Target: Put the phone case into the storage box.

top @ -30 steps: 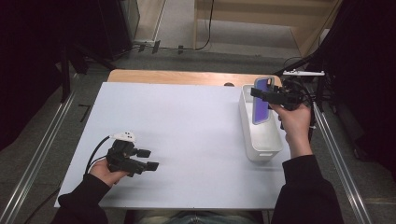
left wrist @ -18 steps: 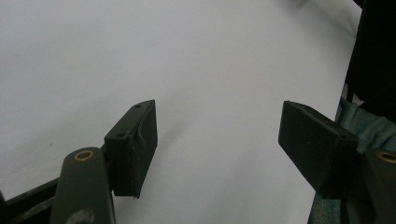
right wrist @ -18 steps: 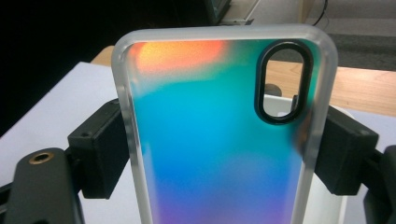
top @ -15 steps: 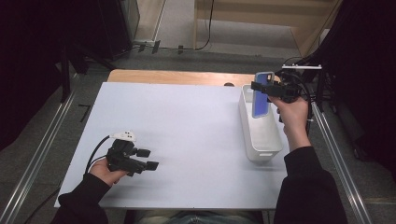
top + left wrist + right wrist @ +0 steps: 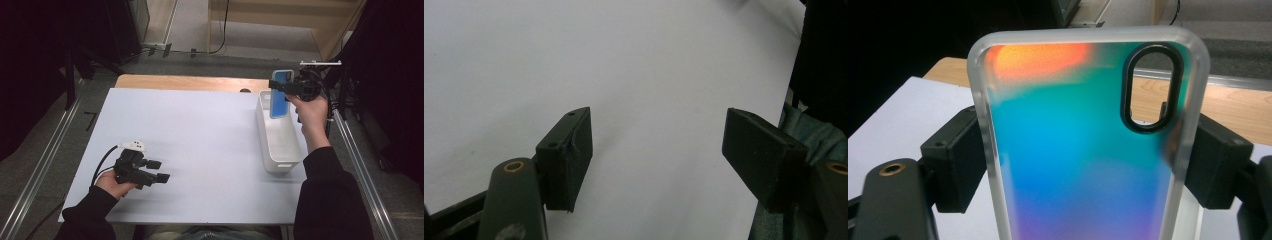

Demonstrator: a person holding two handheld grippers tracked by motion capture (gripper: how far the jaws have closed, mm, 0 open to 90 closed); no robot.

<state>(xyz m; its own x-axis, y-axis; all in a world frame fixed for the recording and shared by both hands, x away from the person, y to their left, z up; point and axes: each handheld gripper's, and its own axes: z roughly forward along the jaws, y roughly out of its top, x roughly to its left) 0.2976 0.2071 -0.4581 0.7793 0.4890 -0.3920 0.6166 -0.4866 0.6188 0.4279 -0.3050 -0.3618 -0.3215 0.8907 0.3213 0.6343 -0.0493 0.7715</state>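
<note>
Holding the phone case (image 5: pixel 281 94) clamped in my right gripper (image 5: pixel 289 89) above the white bin (image 5: pixel 278 145); placing remains, left gripper (image 5: pixel 155 170) apart, idle.

In the right gripper view the phone case (image 5: pixel 1083 150) runs off the bottom edge, so its lower end is cut off, and it hides the inner faces of the right gripper (image 5: pixel 1088 165) pressing its two sides. Behind the case, the white bin (image 5: pixel 1193 220) shows as a mere sliver. In the left gripper view the left gripper (image 5: pixel 656 145) has its jaw bases cut by the bottom edge.
</note>
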